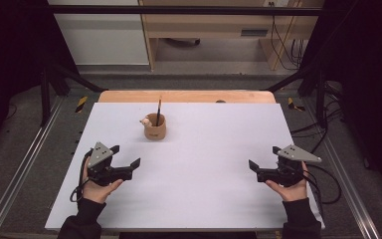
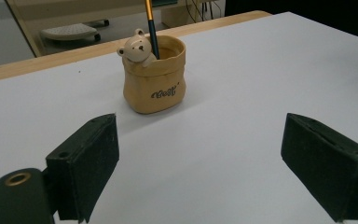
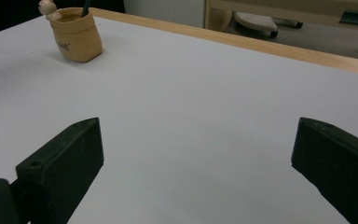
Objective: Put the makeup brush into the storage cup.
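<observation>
Stood toward the table's far middle: tan bear pot holding a pencil. Lettering legible solely from left gripper view. Left gripper and right gripper: agape, empty. White tabletop, wooden edge, dark surroundings.

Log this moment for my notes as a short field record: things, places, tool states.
surface: white table
cup: tan bear cup, upright, toward the far edge, left of centre
pen: dark pen standing in the cup
left tool: open, nothing between its jaws, near side of the cup, apart from it
right tool: open, holding nothing, at the table's right side
</observation>
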Demonstrator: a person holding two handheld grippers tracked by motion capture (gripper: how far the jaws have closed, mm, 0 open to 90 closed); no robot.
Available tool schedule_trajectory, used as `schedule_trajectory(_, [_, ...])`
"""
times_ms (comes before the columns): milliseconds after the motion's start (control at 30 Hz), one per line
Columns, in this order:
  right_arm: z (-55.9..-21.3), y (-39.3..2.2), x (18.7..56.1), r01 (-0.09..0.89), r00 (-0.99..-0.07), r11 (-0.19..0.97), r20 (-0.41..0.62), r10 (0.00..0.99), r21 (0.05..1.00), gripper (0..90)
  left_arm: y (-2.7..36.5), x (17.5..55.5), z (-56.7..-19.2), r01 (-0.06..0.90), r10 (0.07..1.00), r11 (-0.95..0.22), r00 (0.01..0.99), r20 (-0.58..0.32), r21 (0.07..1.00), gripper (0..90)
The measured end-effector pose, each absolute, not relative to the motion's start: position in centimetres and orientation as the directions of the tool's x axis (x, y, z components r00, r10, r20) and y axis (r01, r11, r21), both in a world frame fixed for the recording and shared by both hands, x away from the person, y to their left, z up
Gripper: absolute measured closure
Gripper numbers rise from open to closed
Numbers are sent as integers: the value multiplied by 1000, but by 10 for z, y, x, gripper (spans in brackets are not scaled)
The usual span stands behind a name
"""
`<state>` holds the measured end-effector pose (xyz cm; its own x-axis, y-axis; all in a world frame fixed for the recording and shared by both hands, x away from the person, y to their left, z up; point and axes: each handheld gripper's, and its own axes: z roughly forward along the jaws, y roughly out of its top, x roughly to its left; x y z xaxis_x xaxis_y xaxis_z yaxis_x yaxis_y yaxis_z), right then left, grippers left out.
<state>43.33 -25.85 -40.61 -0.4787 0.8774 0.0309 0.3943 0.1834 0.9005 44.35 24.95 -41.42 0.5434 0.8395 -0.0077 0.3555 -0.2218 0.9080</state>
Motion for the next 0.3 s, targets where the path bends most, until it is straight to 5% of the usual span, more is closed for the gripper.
schedule_trajectory(300, [-407, -259, 431, 394, -482, 188, 28, 876, 900, 21, 259, 442, -418, 367, 854, -206, 520, -16, 907, 97])
